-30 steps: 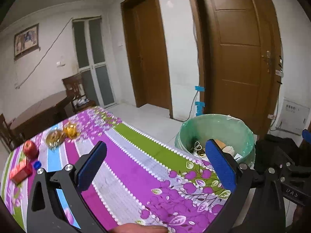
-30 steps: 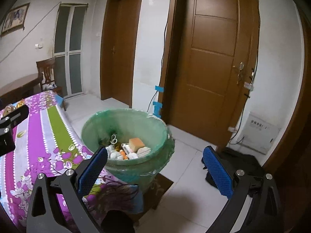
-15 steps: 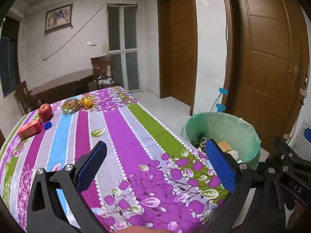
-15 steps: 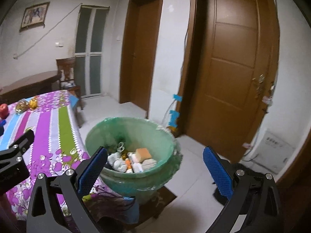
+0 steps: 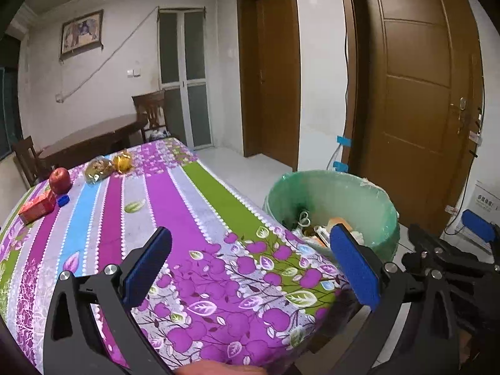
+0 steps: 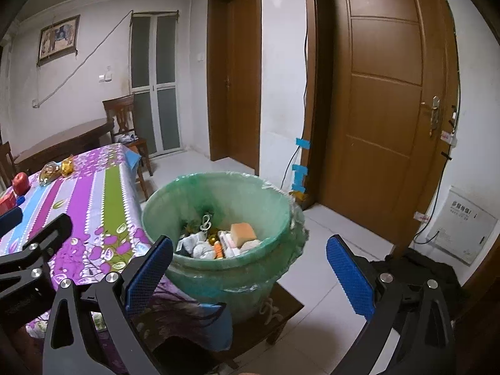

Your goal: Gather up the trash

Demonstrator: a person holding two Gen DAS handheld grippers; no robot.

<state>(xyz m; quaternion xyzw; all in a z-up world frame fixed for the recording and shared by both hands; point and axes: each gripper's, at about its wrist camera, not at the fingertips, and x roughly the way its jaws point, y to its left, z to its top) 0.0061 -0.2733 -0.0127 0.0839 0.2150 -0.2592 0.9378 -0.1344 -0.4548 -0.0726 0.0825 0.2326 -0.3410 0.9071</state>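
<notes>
Now nothing is held: the left gripper [image 5: 250, 268] and right gripper [image 6: 250, 268] are both spread wide. Two crinkly clear wrappers [image 5: 107, 166] are seen far off on the purple striped tablecloth [image 5: 193, 218], well apart from the round green-lined bin [image 6: 215, 218]. They look light and soft, best pinched at a bunched edge.

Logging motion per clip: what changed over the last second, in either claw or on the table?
Both views swung left and levelled, so more of the table and its far end shows; the left claw straightened from a tilt. Nothing was grasped or released. Both claws stay open and empty, the right claw facing the trash bin. The apple, red box and bin contents are unmoved.
</notes>
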